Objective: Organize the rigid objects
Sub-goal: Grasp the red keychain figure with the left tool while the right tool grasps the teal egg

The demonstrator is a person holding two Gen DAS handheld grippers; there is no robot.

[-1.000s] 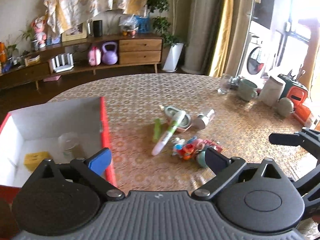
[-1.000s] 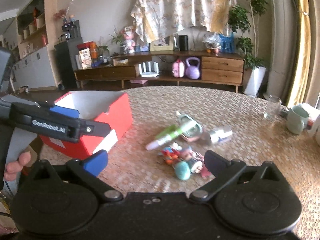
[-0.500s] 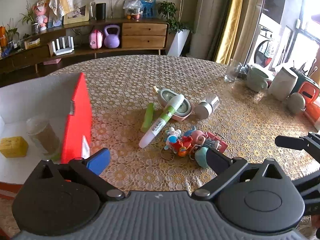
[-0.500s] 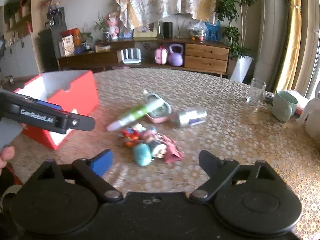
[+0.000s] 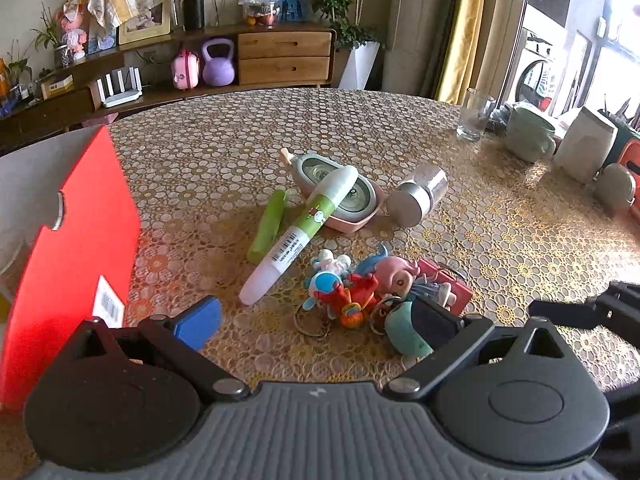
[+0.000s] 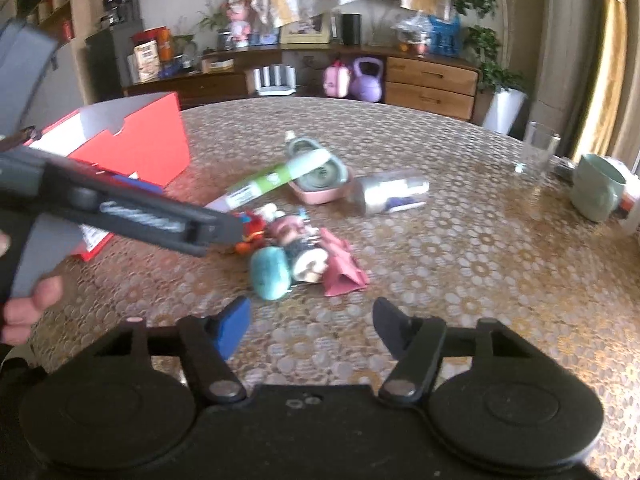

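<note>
A heap of small toy keychains (image 5: 360, 288) lies mid-table, with a teal egg-shaped toy (image 5: 404, 336) and a red pouch (image 5: 450, 286) at its near side. Behind it are a green-and-white pen (image 5: 300, 232), a green stick (image 5: 266, 226), a pink tape dispenser (image 5: 348, 200) and a silver jar (image 5: 416, 196) on its side. A red box (image 5: 68, 256) stands at the left. My left gripper (image 5: 316, 324) is open just short of the heap, its right finger next to the teal toy. My right gripper (image 6: 311, 328) hangs in front of the teal toy (image 6: 270, 270); its jaws are closing with nothing between them.
A drinking glass (image 5: 474, 116), a green mug (image 5: 528, 138) and a white container (image 5: 584, 152) stand at the table's far right. In the right wrist view the left gripper (image 6: 160, 216) and a hand (image 6: 28, 308) cross the left side. A wooden sideboard (image 5: 280, 56) lines the wall.
Both grippers have come down and closer to the toy heap. The right gripper's jaws have narrowed. In the left wrist view the red box has slid to the left edge.
</note>
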